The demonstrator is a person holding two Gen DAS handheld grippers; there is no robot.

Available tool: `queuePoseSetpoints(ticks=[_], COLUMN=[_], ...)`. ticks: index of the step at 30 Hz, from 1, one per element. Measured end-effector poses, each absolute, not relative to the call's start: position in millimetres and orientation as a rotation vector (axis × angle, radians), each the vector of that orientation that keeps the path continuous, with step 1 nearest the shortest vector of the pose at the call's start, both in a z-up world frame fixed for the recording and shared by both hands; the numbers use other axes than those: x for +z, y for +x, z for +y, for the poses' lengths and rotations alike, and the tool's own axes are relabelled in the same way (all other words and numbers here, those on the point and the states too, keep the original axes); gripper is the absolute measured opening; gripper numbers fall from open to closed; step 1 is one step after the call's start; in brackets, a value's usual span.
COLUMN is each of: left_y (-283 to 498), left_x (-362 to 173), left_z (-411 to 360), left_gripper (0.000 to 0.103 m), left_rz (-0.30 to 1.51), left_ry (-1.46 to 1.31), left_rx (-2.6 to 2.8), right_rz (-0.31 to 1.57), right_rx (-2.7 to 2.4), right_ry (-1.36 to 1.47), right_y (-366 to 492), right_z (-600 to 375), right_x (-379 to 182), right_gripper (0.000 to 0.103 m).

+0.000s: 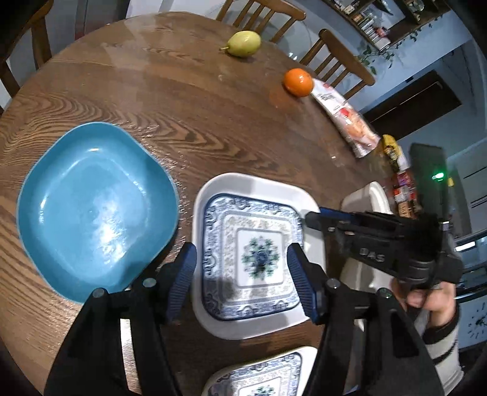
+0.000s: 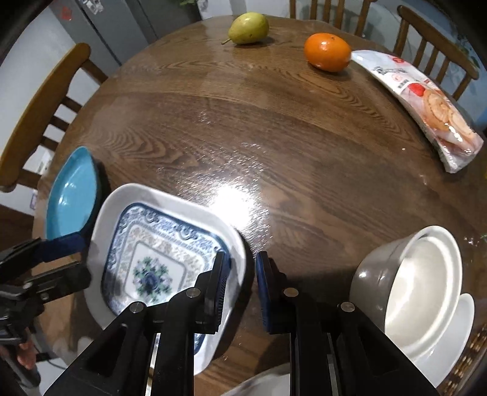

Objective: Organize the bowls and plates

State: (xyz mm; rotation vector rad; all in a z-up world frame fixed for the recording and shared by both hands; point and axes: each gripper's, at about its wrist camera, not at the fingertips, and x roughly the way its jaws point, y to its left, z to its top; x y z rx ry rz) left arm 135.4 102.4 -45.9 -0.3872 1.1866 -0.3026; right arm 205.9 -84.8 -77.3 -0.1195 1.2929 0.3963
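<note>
This is looking like a home dining room. A round wooden table (image 2: 274, 137) is sitting past the jaws, with wooden chairs (image 2: 45, 100) standing around it and a fridge (image 2: 100, 27) behind.

On my right gripper (image 1: 313, 217), seen from my left wrist camera, the raised letters "DAS" stand on the black body, pale against the dark plastic. That is the only word I can read. The snack packet (image 2: 426, 106) at the far edge of the table (image 2: 243, 137) carries print and a small red logo near its top, but the characters are too blurred and bent to make out from either side. The jars and boxes (image 1: 401, 189) beyond the table show coloured labels, none legible.
</note>
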Motion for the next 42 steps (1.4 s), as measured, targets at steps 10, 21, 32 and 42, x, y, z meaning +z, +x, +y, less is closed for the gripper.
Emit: queuePoseSetpoints(ticks=[10, 21, 32, 42], left_y=[136, 131, 131, 102], left_x=[-69, -71, -56, -18], left_z=[102, 83, 83, 81], left_gripper=[0.058, 0.024, 0.015, 0.015], left_rz=[1.268, 1.197, 1.152, 1.049], left_ry=[-0.322, -0.132, -0.136, -0.104], left_rx=[-0.238, -0.164, -0.129, -0.129], right_rz=[1.367, 1.328, 1.239, 1.118], right_rx=[0.417, 0.374, 0.353, 0.361], right_ry=[-0.097, -0.073, 0.033, 0.111], right_y=[206, 197, 189, 161], right_z=[-81, -86, -99, -108], right_x=[-88, -88, -65, -17], right_gripper=[0.020, 0.013, 0.011, 0.011])
